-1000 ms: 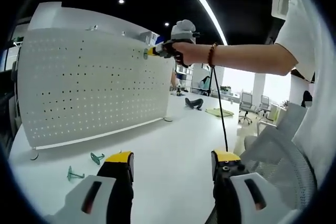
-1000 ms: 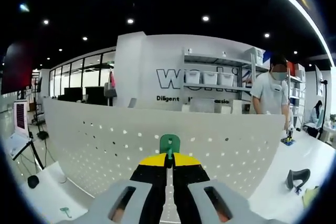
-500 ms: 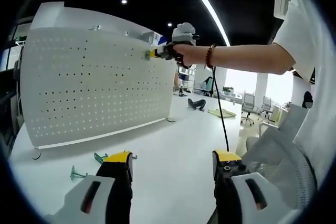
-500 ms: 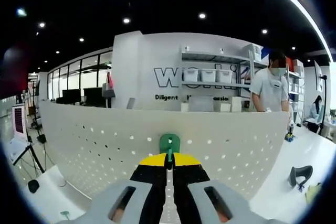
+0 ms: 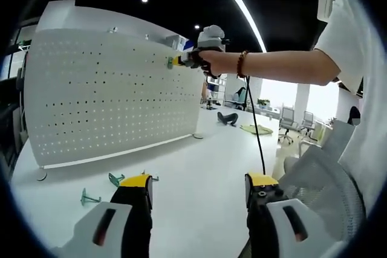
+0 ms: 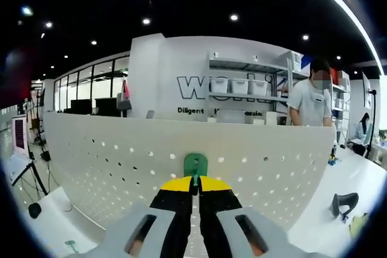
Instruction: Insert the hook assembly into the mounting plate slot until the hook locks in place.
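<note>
Green hook pressed at white pegboard, right jaws clamped on it

Hook assembly: small green plastic hook (image 6: 195,165) with a rounded flat head, pinched between the closed yellow-tipped jaws of the right gripper (image 6: 195,180), its head against the upper part of the white perforated metal mounting plate (image 6: 121,167). Whether it is seated in a slot cannot be told. Plate stands upright on a white tabletop (image 5: 199,167), matte, with rows of small dark round holes.

Left gripper view gives the side-on look: the right gripper (image 5: 181,60) held by a bare hand (image 5: 213,61) with a beaded bracelet, tip at the plate's top right corner area. Left gripper (image 5: 198,188) sits low over the table, jaws wide apart, holding nothing. Two spare green wire-like hooks (image 5: 91,197) lie on the table just beside its left jaw.

Right gripper view shows a person in a white shirt (image 6: 314,104) behind the plate.
</note>
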The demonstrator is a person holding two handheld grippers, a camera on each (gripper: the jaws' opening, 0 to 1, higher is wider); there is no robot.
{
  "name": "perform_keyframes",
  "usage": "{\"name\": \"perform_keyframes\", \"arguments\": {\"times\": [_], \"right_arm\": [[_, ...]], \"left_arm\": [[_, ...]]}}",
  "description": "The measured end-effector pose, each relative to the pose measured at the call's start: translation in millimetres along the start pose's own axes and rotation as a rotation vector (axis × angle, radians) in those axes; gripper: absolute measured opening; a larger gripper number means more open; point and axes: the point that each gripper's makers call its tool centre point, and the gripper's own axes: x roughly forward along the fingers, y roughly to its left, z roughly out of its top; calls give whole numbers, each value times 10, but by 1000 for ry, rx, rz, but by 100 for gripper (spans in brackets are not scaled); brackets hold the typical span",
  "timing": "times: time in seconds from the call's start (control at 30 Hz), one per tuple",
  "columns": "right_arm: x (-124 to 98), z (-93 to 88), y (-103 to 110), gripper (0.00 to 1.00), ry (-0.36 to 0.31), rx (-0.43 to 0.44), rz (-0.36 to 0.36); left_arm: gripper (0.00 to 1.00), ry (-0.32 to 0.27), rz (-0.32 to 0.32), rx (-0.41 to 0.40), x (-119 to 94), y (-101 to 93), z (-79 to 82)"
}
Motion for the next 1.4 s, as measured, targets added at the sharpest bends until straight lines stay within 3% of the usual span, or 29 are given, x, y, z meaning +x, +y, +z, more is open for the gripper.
{"name": "perform_keyframes", "arguments": {"times": [0.13,0.4,0.57,0.9,1.4], "right_arm": [[-11,-20,-8,2,14,21,-1],[-37,-70,27,5,39,-24,17],[-67,-30,-22,7,14,-25,-3],[-79,-42,80,8,15,-16,48],[-299,-344,113,8,54,-5,85]], "left_arm": [[64,1,-6,0,9,-19,-1],[64,0,-8,13,-11,-28,27],[64,-17,2,9,-7,-30,80],[64,-15,-12,26,57,-60,139],[63,-2,-3,22,10,-27,90]]}}
